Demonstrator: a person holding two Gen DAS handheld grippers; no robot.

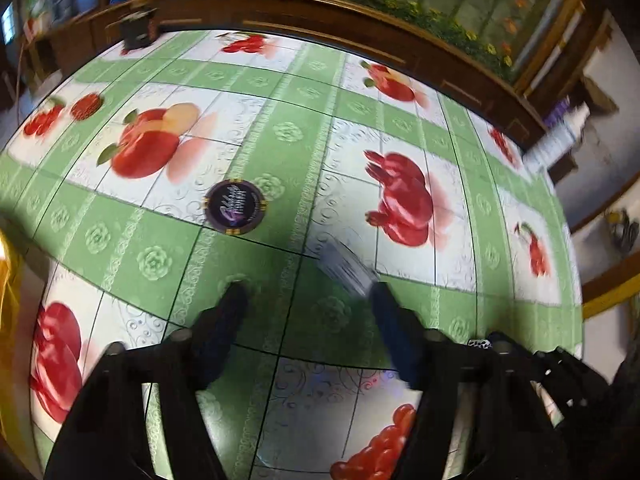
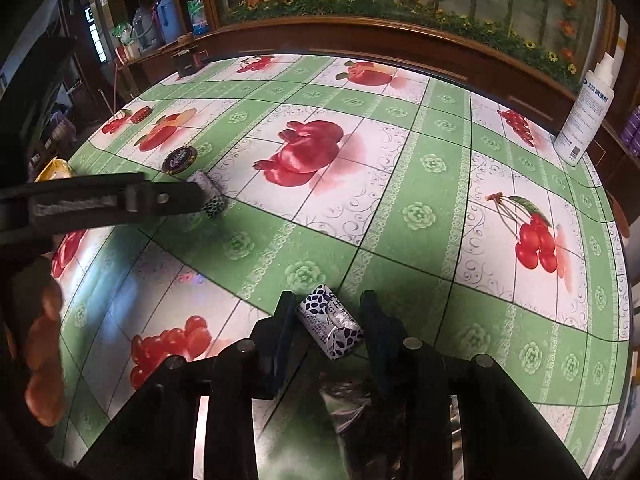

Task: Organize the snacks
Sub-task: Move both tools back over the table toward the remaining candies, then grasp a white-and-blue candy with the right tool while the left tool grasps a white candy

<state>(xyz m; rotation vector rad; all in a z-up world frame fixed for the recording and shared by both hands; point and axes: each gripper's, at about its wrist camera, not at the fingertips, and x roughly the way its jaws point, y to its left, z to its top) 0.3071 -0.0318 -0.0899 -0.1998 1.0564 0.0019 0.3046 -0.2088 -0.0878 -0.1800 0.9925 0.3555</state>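
Lying between the narrowed right tongs [image 2: 326, 312], a patterned snack packet [image 2: 330, 322], seemingly touching one finger.

Fruit-print green tablecloth [image 2: 400, 216], white spray bottle [image 2: 586, 116] at its edge, wooden aquarium cabinet [image 2: 360, 36] behind

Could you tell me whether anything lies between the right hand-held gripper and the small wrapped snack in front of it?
Nothing visible does. The wrapped snack already lies on the tablecloth between the two fingers of the right hand-held gripper, with open gaps on both sides; the other wrapped snack sits far off, at the left hand-held gripper.
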